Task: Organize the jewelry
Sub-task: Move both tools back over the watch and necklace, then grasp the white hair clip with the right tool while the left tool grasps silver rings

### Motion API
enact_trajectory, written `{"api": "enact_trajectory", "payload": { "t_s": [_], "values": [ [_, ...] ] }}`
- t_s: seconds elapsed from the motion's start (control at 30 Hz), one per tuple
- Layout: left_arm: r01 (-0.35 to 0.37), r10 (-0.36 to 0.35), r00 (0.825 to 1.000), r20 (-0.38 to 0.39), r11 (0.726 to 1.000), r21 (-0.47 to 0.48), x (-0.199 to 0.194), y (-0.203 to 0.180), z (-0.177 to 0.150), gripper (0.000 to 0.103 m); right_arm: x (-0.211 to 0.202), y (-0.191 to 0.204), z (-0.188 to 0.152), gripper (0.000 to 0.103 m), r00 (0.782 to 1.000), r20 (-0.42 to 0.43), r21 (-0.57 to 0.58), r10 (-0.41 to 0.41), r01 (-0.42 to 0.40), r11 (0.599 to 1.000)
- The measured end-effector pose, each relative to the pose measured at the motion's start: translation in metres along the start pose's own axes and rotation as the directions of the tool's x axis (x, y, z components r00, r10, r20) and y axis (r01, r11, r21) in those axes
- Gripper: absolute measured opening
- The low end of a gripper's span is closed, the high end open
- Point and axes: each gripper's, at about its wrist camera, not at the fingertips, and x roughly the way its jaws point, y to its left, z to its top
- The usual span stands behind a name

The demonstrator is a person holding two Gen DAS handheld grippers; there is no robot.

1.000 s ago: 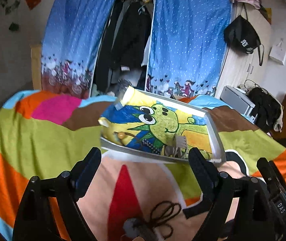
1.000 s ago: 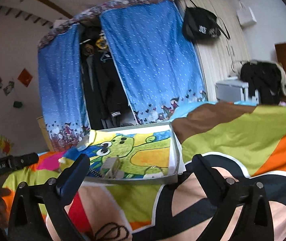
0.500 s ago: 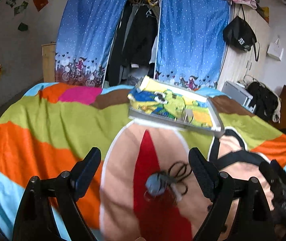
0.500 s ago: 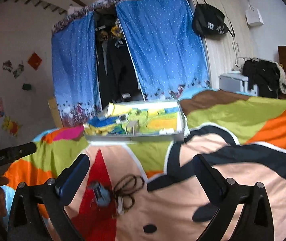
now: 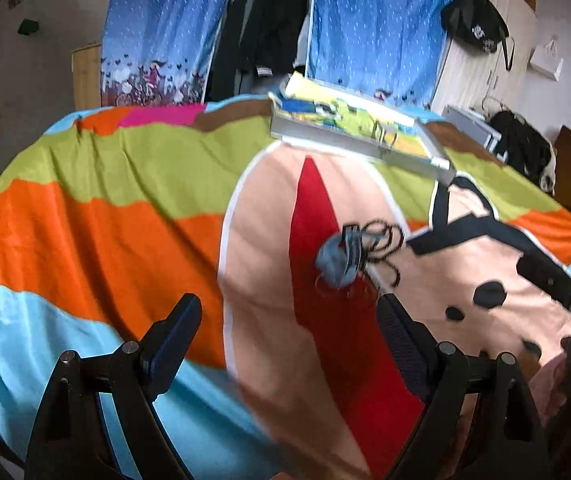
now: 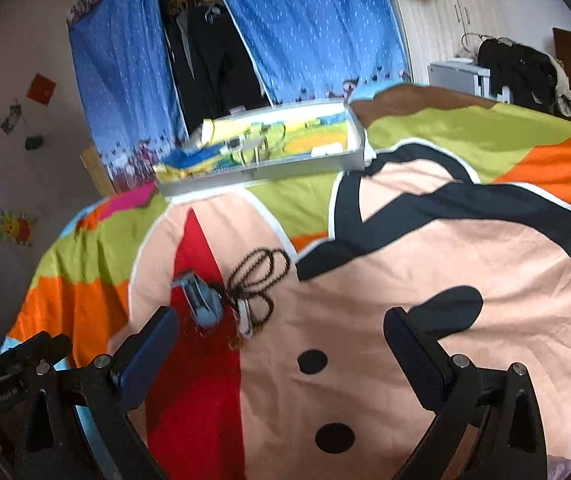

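A small heap of jewelry lies on the bedspread: a blue-grey hair clip (image 5: 339, 258) (image 6: 201, 300), a dark beaded necklace (image 5: 381, 240) (image 6: 259, 276) in loops, and a small white piece (image 6: 244, 312). Farther back stands a white tray (image 5: 349, 142) (image 6: 269, 170) lined with a cartoon print, several small pieces inside it. My left gripper (image 5: 289, 320) is open, its fingers just short of the heap. My right gripper (image 6: 281, 332) is open too, with the heap ahead near its left finger. Neither holds anything.
The colourful bedspread (image 5: 97, 208) covers the whole bed. Behind it hang blue curtains (image 6: 309, 28) around an open wardrobe of dark clothes. A black bag (image 5: 473, 26) hangs on the right wall, with a white box (image 6: 453, 74) and dark clothing nearby.
Both grippers have drawn back from the tray and tilted down. The jewelry heap now sits fully in view ahead of the fingers, and the tray looks farther away.
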Motion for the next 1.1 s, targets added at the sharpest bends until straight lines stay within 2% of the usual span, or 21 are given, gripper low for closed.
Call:
{"api": "enact_trajectory", "payload": {
  "t_s": [0.13,0.27,0.43,0.53,0.63,0.73,0.87,0.97,1.1],
  "values": [
    [0.012,-0.013,0.998,-0.065,1.000,-0.017,0.015,0.006,-0.011,0.085,0.021,-0.001,-0.004,0.103,0.995,-0.094,-0.002,-0.021,0.021,1.000],
    [0.043,-0.050,0.985,-0.163,0.998,-0.048,0.037,0.009,-0.012,0.085,0.042,-0.003,-0.007,0.103,0.983,-0.183,0.001,-0.030,0.031,1.000],
    [0.043,-0.056,0.974,-0.217,0.997,-0.068,0.052,0.013,-0.014,0.085,0.055,-0.004,-0.011,0.103,0.970,-0.242,0.002,-0.028,0.029,1.000],
    [0.029,-0.043,0.966,-0.257,0.998,-0.056,0.060,0.014,-0.015,0.085,0.062,-0.003,-0.012,0.103,0.958,-0.287,-0.003,0.012,-0.014,1.000],
    [0.047,-0.047,0.949,-0.313,0.999,-0.008,0.070,0.013,-0.013,0.085,0.072,-0.003,-0.011,0.103,0.939,-0.337,0.011,0.066,-0.066,0.998],
    [0.061,-0.048,0.947,-0.317,0.998,0.032,0.076,0.012,-0.007,0.085,0.085,-0.005,-0.011,0.103,0.921,-0.379,0.029,0.089,-0.084,0.996],
    [0.094,-0.073,0.946,-0.317,0.994,0.053,0.083,0.011,-0.002,0.085,0.101,-0.006,-0.010,0.103,0.909,-0.405,0.038,0.102,-0.095,0.995],
    [0.110,-0.080,0.944,-0.320,0.991,0.076,0.091,0.011,0.002,0.085,0.110,-0.005,-0.008,0.103,0.908,-0.406,0.021,0.105,-0.106,0.994],
    [0.127,-0.089,0.949,-0.304,0.986,0.109,0.100,0.012,0.008,0.085,0.118,0.001,-0.005,0.092,0.910,-0.407,-0.054,0.075,-0.106,0.993]
  ]
}}
